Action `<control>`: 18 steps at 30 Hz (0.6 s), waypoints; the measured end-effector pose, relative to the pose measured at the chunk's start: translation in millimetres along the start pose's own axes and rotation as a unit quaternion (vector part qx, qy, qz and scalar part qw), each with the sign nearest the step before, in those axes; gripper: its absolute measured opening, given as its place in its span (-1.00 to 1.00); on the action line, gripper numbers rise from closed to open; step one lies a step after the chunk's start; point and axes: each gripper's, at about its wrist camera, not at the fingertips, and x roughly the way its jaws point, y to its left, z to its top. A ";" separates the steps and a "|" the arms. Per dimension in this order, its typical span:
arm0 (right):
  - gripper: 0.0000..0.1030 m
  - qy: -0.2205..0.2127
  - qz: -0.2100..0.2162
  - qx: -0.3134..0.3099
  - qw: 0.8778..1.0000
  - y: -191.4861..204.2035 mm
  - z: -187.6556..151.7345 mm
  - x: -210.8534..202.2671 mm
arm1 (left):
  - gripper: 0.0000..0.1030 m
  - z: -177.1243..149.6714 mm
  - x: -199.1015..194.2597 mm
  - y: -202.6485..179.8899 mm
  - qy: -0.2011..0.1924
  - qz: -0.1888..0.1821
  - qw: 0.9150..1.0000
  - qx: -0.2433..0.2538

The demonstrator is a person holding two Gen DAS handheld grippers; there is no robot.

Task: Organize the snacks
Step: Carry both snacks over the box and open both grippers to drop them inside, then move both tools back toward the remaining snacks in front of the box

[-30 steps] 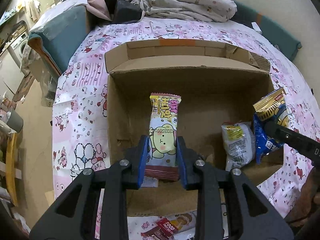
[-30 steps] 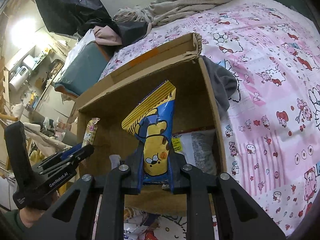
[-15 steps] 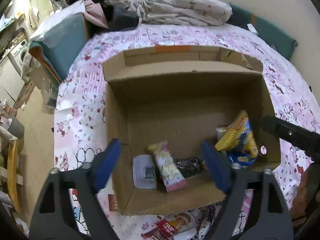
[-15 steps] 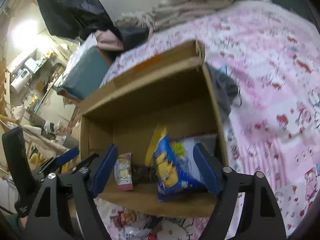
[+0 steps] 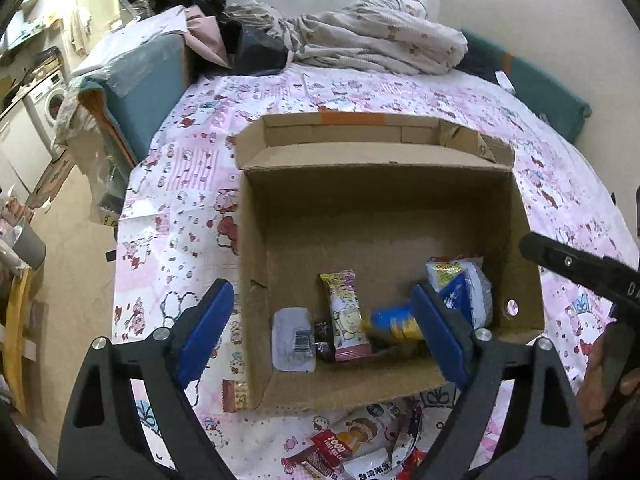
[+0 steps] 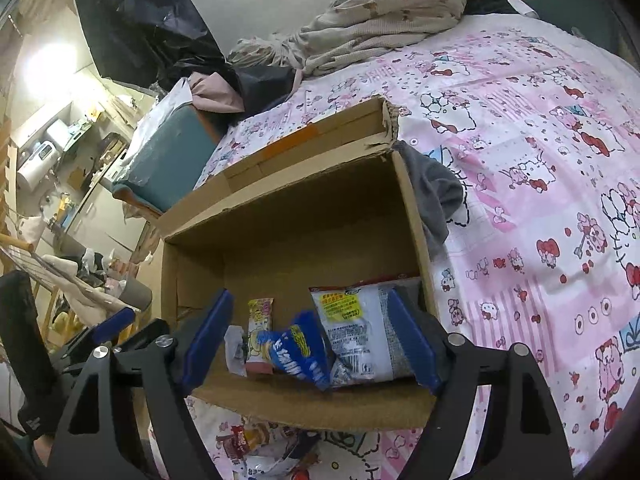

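At the bottom of the left wrist view, the left gripper (image 5: 322, 334) stands with its 2 blue pads wide apart and nothing pressed between them. Just below it, loose snack packets (image 5: 360, 448) lie on the pink patterned bedspread (image 5: 180, 208), partly cut off by the frame edge.

Behind the pads sits the open cardboard box (image 5: 376, 196). On its floor, along the near wall, lie a small white packet with a barcode (image 5: 293, 338), a dark wrapper too hidden to read, a pink and yellow cartoon bar (image 5: 347, 316), a blue and yellow bag (image 5: 394, 322) half covered by the right pad, and a white bag with a yellow label (image 5: 456, 276) toward the right wall.

In the right wrist view, the right gripper (image 6: 310, 340) is likewise spread wide and empty, with the blue bag (image 6: 298, 350), the cartoon bar (image 6: 258, 332) and the white bag (image 6: 356, 328) lying in the box (image 6: 280, 216) beyond it.

1 second ago each gripper was clamped on a snack held upright over the box: the left on the cartoon bar, the right on the blue bag. Both jaws have just been opening, and both snacks now lie on the box floor.

A grey cloth (image 6: 436, 196) hangs beside the box's right wall. Rumpled bedding (image 5: 372, 36) fills the far top of the frame.
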 end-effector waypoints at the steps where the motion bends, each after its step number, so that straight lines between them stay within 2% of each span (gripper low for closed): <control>1: 0.65 0.000 0.000 0.000 1.000 0.3 -1.0 -1.4 | 0.73 -0.1 -2.8 3.3 -0.002 0.000 1.000 -0.006; 3: 0.72 -0.002 0.001 -0.003 1.000 2.3 -3.7 -5.8 | 0.85 -0.7 -8.4 9.5 -0.005 0.002 1.000 -0.019; 6: 0.84 -0.004 0.001 -0.008 1.000 6.3 -8.9 -13.2 | 0.91 -2.8 -16.6 18.6 -0.009 0.004 0.999 -0.034; 15: 0.86 -0.019 -0.009 -0.022 1.000 17.7 -19.2 -37.9 | 0.91 -12.0 -42.2 26.3 -0.028 0.027 0.999 -0.031; 18: 0.86 -0.016 -0.010 -0.023 1.000 20.5 -24.0 -45.3 | 0.91 -18.7 -44.6 29.7 -0.017 0.029 0.999 -0.037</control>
